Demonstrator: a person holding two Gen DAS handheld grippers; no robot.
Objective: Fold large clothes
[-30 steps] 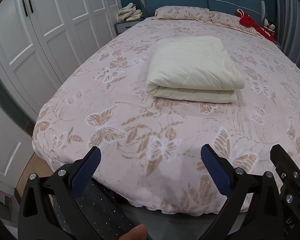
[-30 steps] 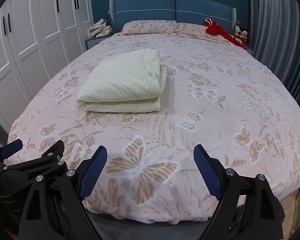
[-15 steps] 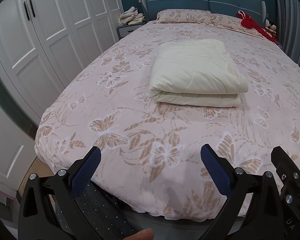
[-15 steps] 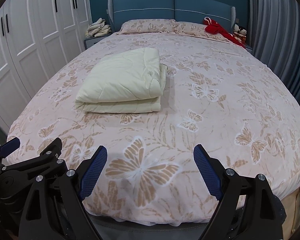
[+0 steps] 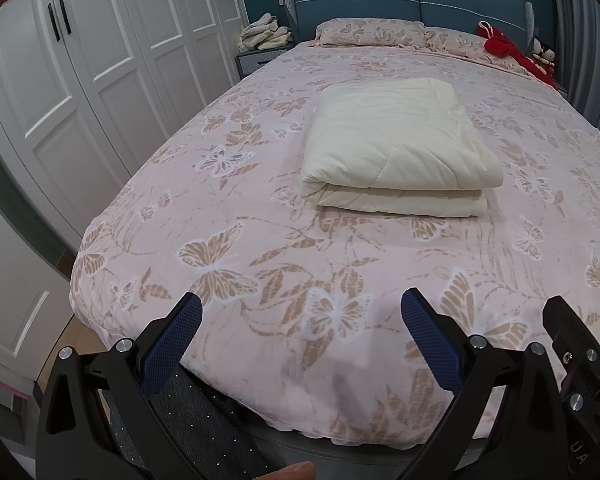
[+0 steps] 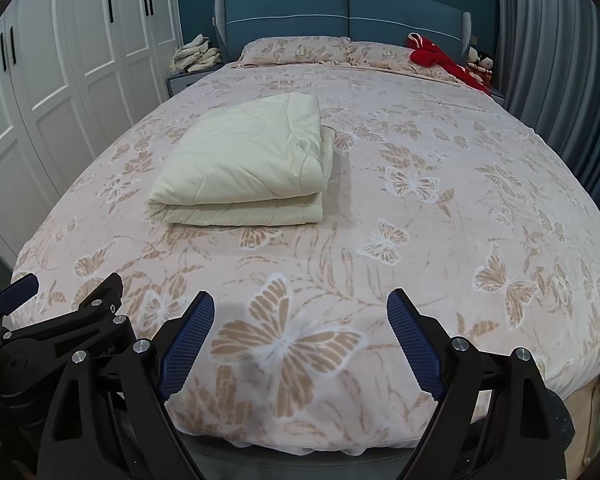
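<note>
Bedroom, butterfly-print bed (image 5: 228, 240): we see the cream quilt (image 5: 396, 148) folded, left tongs (image 5: 300, 330) and right tongs (image 6: 300, 326) wide, empty; folding looks finished, next only withdraw.

A bed (image 6: 460, 208) in a pink butterfly-print cover fills the room — blue padded headboard (image 6: 340, 12) against a teal wall, white panelled wardrobes (image 5: 100, 60) left, grey curtains (image 6: 548, 60) right.

The folded quilt (image 5: 396, 148) is soft, matt cream cloth with stitched quilting. The bedspread (image 5: 260, 248) looks fleecy — matt pink cloth with a tan butterfly print. Both tongs (image 5: 300, 336) (image 6: 300, 336) are matt black plastic with silvery metal screws — the pads (image 6: 188, 340) are textured blue.
</note>
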